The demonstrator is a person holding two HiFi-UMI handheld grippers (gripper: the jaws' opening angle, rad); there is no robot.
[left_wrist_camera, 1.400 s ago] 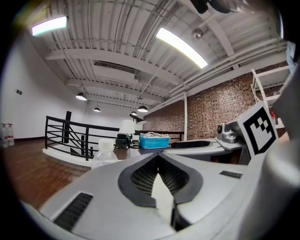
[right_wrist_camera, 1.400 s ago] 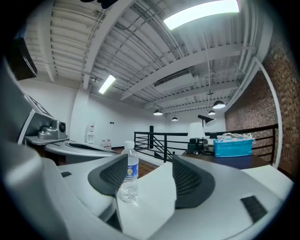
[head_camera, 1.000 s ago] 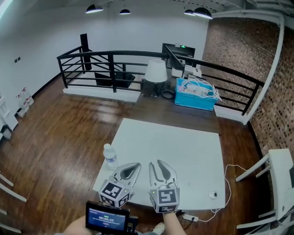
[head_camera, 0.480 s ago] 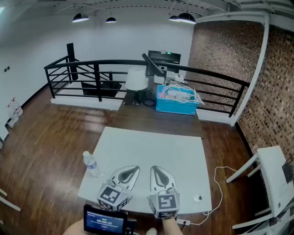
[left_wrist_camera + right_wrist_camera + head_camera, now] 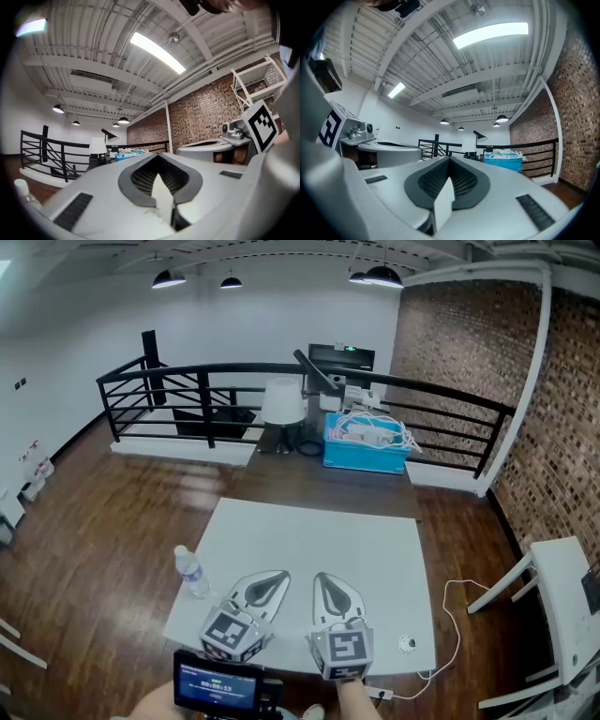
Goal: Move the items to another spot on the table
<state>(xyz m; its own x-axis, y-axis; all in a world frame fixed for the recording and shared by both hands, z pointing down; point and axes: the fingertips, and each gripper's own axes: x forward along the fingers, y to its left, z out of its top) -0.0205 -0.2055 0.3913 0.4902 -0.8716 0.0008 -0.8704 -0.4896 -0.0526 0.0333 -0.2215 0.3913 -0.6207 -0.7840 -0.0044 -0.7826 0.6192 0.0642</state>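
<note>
Since a second ago the right gripper (image 5: 325,583) has brought its jaws from slightly apart to fully together, and the gap between the water bottle (image 5: 192,572) and the left gripper (image 5: 270,583) has widened. In its own view the right gripper's two grey jaws meet at the tips with nothing between them. The left gripper is likewise closed and empty, tips touching in its own view. Both are held side by side over the near part of the white table (image 5: 319,531), pointing away from the person. The bottle stands upright, white cap on top, at the table's left edge, to the left of the left gripper and clear of it, farther still from the right one. A small round object (image 5: 407,644) lies near the table's right front corner
</note>
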